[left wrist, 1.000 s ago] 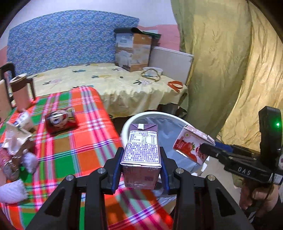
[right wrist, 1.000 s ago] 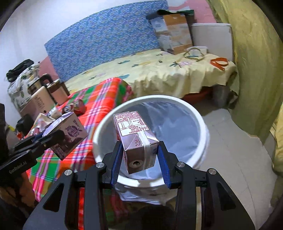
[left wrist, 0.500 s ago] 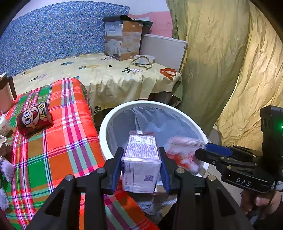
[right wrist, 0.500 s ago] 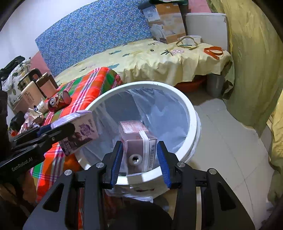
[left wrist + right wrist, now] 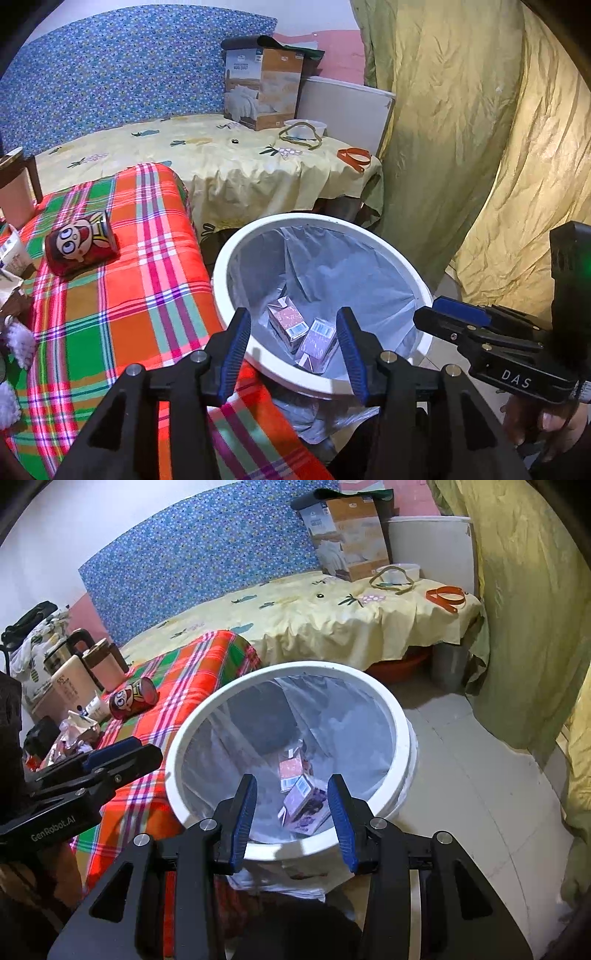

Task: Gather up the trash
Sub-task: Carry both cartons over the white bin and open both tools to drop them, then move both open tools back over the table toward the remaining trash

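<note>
Your left tool point(image 5: 293, 341) is wide apart and holds nothing. It hangs over the near rim of the white trash bin point(image 5: 236, 240). Your right tool point(image 5: 291, 810) is wide apart too, with nothing between its blue pads point(image 5: 244, 814). It also hangs over the near edge of the bin.

Two small drink cartons lie at the bottom of the bin, on the clear plastic liner point(image 5: 332, 266). The pink-brown carton point(image 5: 286, 321) lies on its side. The purple carton point(image 5: 306, 805) leans right beside it, and the two touch.

The bin stands on the floor, just beside the bench with the red, green and orange checked cloth point(image 5: 122, 295). A red can with a cartoon face point(image 5: 79, 242) lies on its side on that cloth, well apart from the bin. More crumpled wrappers point(image 5: 79, 733) sit at the far left end of the bench, near a beige bottle point(image 5: 72, 688) and a brown cup point(image 5: 105, 666).

Behind the bench is a bed with a yellow sheet point(image 5: 221, 155). A cardboard box point(image 5: 264, 88), a small white bowl point(image 5: 304, 127) and an orange strap point(image 5: 354, 157) sit on it. A yellow-green curtain point(image 5: 461, 129) hangs to the right of the bin.
</note>
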`<state>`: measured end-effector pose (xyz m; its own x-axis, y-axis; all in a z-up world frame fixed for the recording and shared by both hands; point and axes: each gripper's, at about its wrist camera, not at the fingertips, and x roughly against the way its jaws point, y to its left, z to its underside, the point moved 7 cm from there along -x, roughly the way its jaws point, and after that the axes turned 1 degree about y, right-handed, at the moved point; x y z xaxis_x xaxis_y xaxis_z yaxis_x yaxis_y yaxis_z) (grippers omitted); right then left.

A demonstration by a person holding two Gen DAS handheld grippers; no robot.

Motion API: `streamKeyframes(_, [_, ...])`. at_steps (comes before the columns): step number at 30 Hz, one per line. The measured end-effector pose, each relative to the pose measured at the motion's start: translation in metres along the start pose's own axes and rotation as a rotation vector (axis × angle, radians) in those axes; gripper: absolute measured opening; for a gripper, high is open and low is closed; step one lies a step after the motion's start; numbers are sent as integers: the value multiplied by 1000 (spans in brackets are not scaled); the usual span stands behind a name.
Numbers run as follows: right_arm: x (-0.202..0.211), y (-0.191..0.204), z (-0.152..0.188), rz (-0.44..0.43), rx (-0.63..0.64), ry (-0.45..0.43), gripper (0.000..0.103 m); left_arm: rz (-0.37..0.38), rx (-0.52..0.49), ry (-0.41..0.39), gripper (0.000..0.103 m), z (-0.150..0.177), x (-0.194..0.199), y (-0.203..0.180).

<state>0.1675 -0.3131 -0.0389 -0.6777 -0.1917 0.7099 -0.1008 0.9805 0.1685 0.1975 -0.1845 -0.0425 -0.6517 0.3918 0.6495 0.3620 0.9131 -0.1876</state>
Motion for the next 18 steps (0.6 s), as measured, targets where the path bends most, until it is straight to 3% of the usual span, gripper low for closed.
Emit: streamKeyframes(18, [16, 46, 1, -88, 74, -30, 45, -85, 48, -77, 50, 11, 56, 28])
